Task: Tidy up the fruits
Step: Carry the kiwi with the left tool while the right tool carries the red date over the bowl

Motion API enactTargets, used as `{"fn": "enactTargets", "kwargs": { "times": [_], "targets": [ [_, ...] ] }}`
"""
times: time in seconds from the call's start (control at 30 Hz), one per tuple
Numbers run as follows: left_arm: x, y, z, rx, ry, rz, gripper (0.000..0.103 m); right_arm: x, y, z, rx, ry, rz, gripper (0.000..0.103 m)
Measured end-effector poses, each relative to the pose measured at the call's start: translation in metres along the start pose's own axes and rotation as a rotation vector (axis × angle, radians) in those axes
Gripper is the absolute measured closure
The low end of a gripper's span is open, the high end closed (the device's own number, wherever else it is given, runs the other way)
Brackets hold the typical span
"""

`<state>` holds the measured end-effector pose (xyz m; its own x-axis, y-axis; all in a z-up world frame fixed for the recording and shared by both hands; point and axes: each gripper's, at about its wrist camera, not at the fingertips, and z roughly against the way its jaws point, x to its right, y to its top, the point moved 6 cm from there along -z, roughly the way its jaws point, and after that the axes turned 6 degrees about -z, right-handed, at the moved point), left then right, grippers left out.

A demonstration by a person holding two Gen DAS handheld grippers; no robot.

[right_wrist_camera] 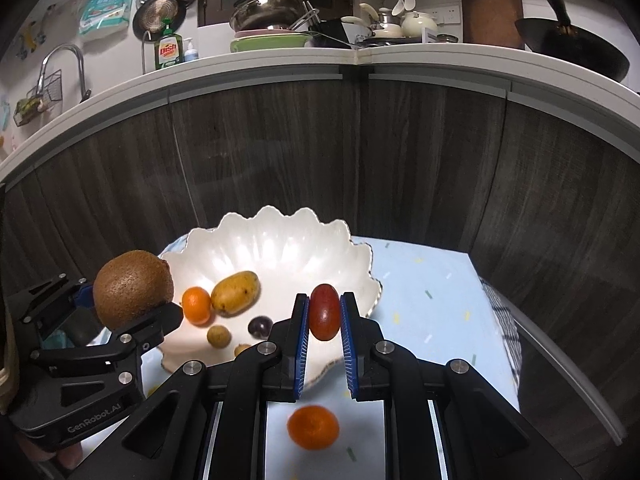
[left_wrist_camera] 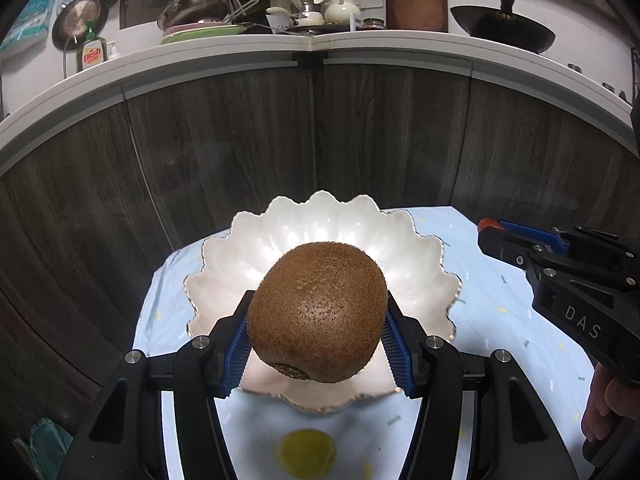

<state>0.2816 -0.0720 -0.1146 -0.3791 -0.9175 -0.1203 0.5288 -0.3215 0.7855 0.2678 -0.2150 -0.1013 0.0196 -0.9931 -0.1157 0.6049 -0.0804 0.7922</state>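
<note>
My left gripper [left_wrist_camera: 318, 316] is shut on a brown kiwi [left_wrist_camera: 318, 310] and holds it above the near side of the white scalloped bowl [left_wrist_camera: 332, 220]. The kiwi [right_wrist_camera: 132, 284] also shows at the left of the right wrist view, over the bowl's left rim. My right gripper [right_wrist_camera: 324, 316] is shut on a small red oval fruit [right_wrist_camera: 325, 312], above the bowl's [right_wrist_camera: 280, 240] near right rim. In the bowl lie a small orange [right_wrist_camera: 196, 305], a yellow mango [right_wrist_camera: 235, 293], a dark plum [right_wrist_camera: 260, 326] and two small yellow-brown fruits [right_wrist_camera: 219, 336].
The bowl stands on a light blue cloth [right_wrist_camera: 432, 304] on a small table. An orange [right_wrist_camera: 313, 427] and a yellow-green fruit [left_wrist_camera: 307, 451] lie on the cloth near me. Dark wood cabinet fronts [right_wrist_camera: 360, 152] rise just behind the table, with a cluttered counter above.
</note>
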Motion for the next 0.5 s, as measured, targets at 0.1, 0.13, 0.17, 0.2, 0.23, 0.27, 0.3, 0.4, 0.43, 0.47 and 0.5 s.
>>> {"fn": "enactTargets", "kwargs": {
  "times": [0.1, 0.13, 0.17, 0.2, 0.23, 0.27, 0.3, 0.4, 0.43, 0.47, 0.5],
  "targets": [
    [-0.006, 0.006, -0.010, -0.005, 0.002, 0.006, 0.046, -0.002, 0.005, -0.009, -0.001, 0.003, 0.005, 0.086],
    [-0.007, 0.007, -0.013, -0.007, 0.004, 0.007, 0.045, -0.002, 0.007, -0.012, -0.003, 0.004, 0.005, 0.086],
    [-0.009, 0.009, -0.015, -0.008, 0.005, 0.007, 0.046, -0.002, 0.007, -0.014, -0.004, 0.006, 0.005, 0.086],
    [-0.010, 0.010, -0.018, -0.008, 0.005, 0.007, 0.046, -0.003, 0.008, -0.018, -0.007, 0.007, 0.003, 0.086],
    [-0.011, 0.011, -0.021, -0.009, 0.005, 0.006, 0.046, -0.003, 0.009, -0.020, -0.009, 0.008, 0.002, 0.086],
    [-0.012, 0.012, -0.024, -0.011, 0.004, 0.007, 0.046, -0.003, 0.010, -0.023, -0.012, 0.010, 0.000, 0.086],
    [-0.012, 0.013, -0.028, -0.013, 0.003, 0.005, 0.046, -0.003, 0.011, -0.027, -0.016, 0.011, 0.000, 0.086],
    [-0.013, 0.012, -0.038, -0.023, -0.001, 0.003, 0.046, -0.003, 0.013, -0.035, -0.025, 0.011, 0.001, 0.086],
    [-0.012, 0.012, -0.041, -0.027, -0.003, 0.002, 0.046, -0.003, 0.013, -0.038, -0.029, 0.011, -0.001, 0.086],
    [-0.012, 0.012, -0.044, -0.031, -0.004, 0.000, 0.046, -0.003, 0.014, -0.041, -0.033, 0.012, -0.004, 0.086],
    [-0.011, 0.011, -0.048, -0.037, -0.007, -0.002, 0.046, -0.003, 0.014, -0.044, -0.037, 0.012, -0.007, 0.086]
  ]
}}
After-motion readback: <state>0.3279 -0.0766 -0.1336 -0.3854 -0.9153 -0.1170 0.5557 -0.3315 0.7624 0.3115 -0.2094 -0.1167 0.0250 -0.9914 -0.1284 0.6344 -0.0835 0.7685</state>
